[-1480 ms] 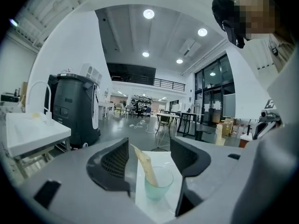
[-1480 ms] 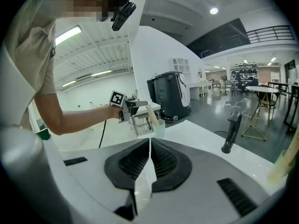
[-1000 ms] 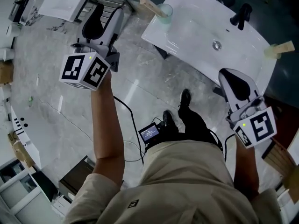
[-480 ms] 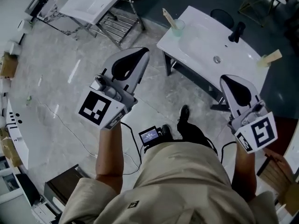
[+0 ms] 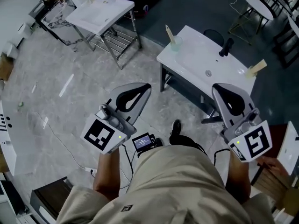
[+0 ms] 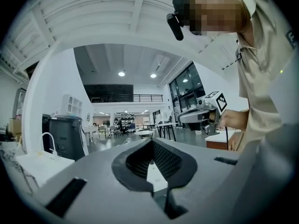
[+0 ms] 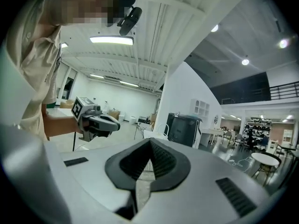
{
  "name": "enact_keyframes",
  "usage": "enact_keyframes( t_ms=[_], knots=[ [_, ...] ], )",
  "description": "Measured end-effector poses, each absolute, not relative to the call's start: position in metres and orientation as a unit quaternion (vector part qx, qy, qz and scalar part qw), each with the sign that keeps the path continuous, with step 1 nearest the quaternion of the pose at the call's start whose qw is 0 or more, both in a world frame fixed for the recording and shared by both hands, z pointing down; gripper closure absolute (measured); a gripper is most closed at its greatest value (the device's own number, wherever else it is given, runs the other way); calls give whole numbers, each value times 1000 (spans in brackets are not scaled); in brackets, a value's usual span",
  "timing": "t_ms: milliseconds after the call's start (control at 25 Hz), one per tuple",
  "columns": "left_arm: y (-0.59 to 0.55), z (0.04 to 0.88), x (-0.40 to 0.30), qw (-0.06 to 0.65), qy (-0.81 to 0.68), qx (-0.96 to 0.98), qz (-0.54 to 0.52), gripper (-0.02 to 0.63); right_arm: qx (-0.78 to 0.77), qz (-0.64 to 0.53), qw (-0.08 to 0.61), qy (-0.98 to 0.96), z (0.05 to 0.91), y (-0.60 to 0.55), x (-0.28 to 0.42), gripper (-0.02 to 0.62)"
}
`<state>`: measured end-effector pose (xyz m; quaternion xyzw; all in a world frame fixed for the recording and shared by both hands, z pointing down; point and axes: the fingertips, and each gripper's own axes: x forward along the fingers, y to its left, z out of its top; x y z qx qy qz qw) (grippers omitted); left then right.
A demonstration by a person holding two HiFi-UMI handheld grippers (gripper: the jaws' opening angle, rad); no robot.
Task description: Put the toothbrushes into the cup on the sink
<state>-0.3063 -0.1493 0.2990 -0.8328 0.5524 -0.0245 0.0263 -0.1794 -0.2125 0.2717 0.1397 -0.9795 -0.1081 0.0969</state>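
On the sink [image 5: 196, 65], the cup [image 5: 175, 43] shows only in the head view; left gripper [image 5: 145, 87] and right gripper [image 5: 217, 87] are clenched empty.

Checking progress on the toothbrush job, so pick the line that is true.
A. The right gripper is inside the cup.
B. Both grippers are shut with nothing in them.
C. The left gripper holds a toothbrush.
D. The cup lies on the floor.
B: the left gripper and the right gripper both show closed jaws with nothing between them, while the cup stands upright on a corner of the sink.
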Motion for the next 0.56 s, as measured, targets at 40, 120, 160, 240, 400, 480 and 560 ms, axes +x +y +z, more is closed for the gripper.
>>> enact_keyframes(
  t_ms=[40, 120, 160, 240, 400, 480, 560],
  knots=[
    [-141, 299, -305, 25, 551, -834, -24, 600, 141, -110, 96, -979, 268, -206, -179, 591],
    [-128, 298, -302, 24, 549, -835, -23, 600, 144, -115, 93, -978, 262, -194, -176, 591],
    [-122, 298, -300, 23, 548, -836, -23, 600, 145, -117, 93, -978, 259, -189, -174, 591],
    [-114, 297, -298, 23, 546, -837, -20, 600, 149, -118, 93, -977, 255, -181, -172, 591],
    [-110, 293, -298, 23, 543, -839, -18, 600, 150, -117, 95, -977, 250, -177, -171, 591],
    [-113, 293, -298, 22, 542, -840, -18, 600, 149, -117, 97, -977, 250, -179, -171, 591],
    [-117, 293, -297, 21, 541, -841, -18, 600, 149, -116, 98, -977, 250, -181, -171, 591]
  ],
)
